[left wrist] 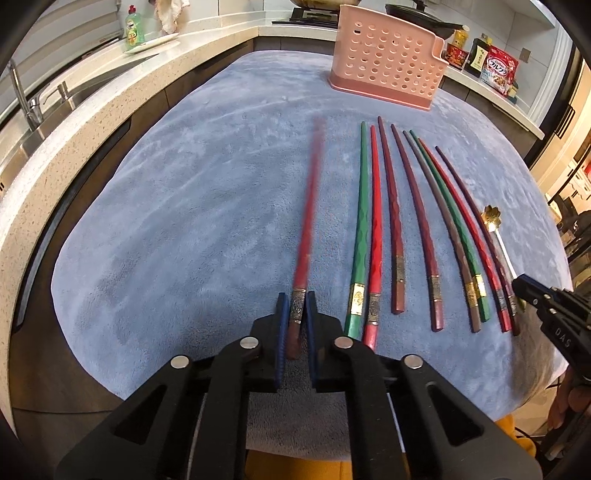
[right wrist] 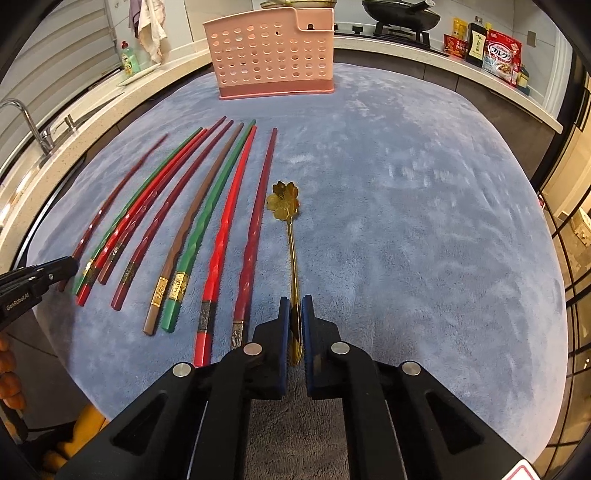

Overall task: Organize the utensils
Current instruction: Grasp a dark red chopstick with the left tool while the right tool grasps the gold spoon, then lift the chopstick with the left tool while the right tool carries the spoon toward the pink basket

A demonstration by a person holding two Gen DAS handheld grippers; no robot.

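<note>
My left gripper (left wrist: 295, 301) is shut on the thick end of a dark red chopstick (left wrist: 308, 221), which points away from me and looks blurred. Several red, green, brown and maroon chopsticks (left wrist: 397, 221) lie side by side on the blue cloth to its right; they also show in the right wrist view (right wrist: 192, 229). My right gripper (right wrist: 295, 306) is shut on the handle of a gold flower-shaped spoon (right wrist: 283, 201), whose bowl rests ahead on the cloth. A pink perforated utensil holder (left wrist: 388, 62) stands upright at the far side, also in the right wrist view (right wrist: 273, 55).
The blue cloth (right wrist: 424, 221) covers the table. A stone counter with a sink and tap (left wrist: 26, 107) runs along the left. A dish soap bottle (left wrist: 133, 27) stands at the back left. A pan (right wrist: 402, 14) and food packets (right wrist: 502, 51) are at the back right.
</note>
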